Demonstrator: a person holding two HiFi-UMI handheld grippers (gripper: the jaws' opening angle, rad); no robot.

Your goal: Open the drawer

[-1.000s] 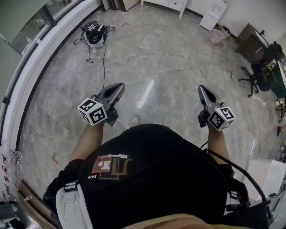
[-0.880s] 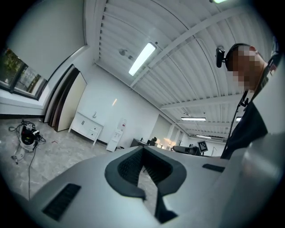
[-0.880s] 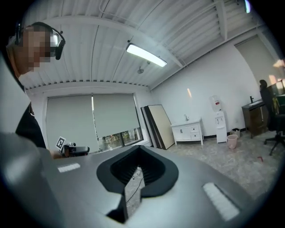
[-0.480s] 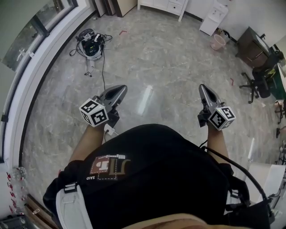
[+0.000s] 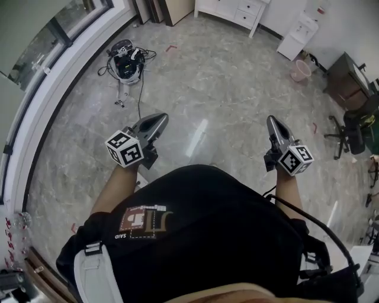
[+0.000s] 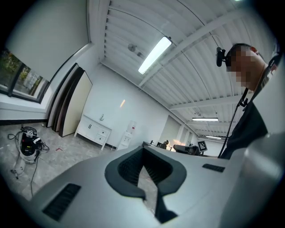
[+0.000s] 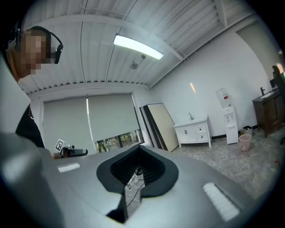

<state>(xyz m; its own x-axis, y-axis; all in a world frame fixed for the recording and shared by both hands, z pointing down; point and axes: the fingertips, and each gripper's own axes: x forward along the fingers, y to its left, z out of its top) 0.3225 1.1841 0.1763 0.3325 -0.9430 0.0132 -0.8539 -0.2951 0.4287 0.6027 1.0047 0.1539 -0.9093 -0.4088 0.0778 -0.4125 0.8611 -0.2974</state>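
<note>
Work on the drawer has not begun: the white cabinet (image 5: 232, 9) that carries it stands with every front shut, well apart from you across the floor (image 5: 225, 89). Your left tongs (image 5: 157, 120) and right tongs (image 5: 273, 122) are both closed on nothing. You have yet to reach a front, grip it and pull.

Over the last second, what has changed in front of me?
You have walked forward: the white cabinet, pink bin and cable tangle have slid down the head view, closer. Nothing was grasped or released. The left gripper and right gripper stay level, shut and empty.
</note>
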